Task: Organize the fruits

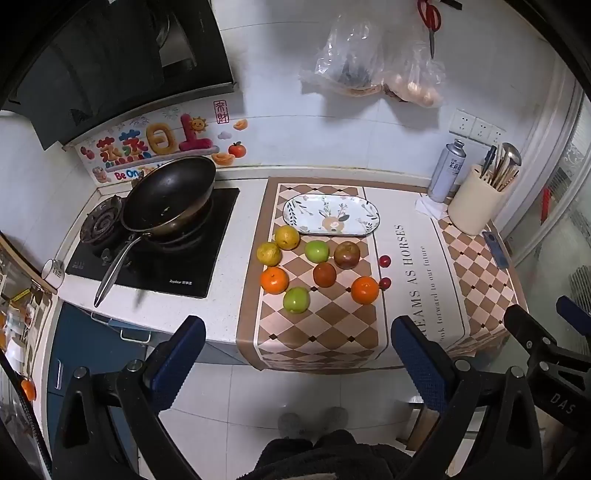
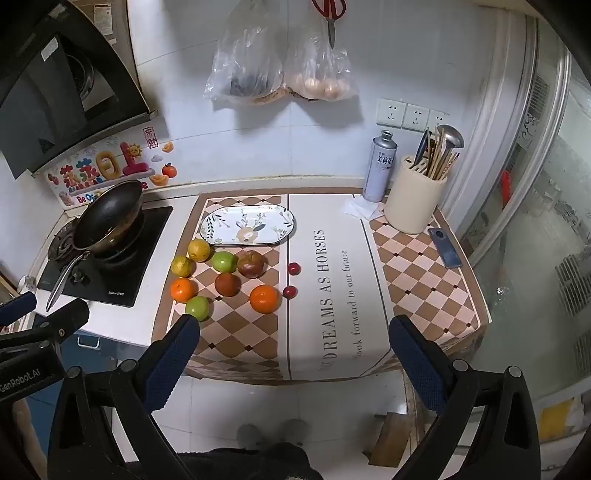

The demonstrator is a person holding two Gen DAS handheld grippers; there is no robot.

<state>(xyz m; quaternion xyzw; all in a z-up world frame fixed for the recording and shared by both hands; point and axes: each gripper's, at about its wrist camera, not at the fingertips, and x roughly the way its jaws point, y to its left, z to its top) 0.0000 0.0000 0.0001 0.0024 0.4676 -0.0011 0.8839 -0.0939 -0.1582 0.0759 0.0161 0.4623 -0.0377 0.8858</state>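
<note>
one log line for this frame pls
stage: pre-grasp | left gripper: open, off counter | right gripper: open, off counter | oval floral ceramic plate: bare | fruits: loose on checkered mat

Bare checkered mat (image 2: 236, 343) lies open before the fruit cluster (image 2: 225, 275). The wok (image 1: 170, 195) flanks left, the utensil holder (image 2: 415, 205) right. The oval plate (image 2: 247, 225) looks unobstructed, probably.

Scissors (image 1: 430, 18) cut off by top edge; bag (image 2: 243, 70) contents blurred; wok (image 2: 109, 214) hides the burner beneath.

Ten loose fruits (image 1: 317, 267) lie clustered on the checkered mat (image 1: 332, 332) just before the bare oval plate (image 1: 364, 230).
</note>
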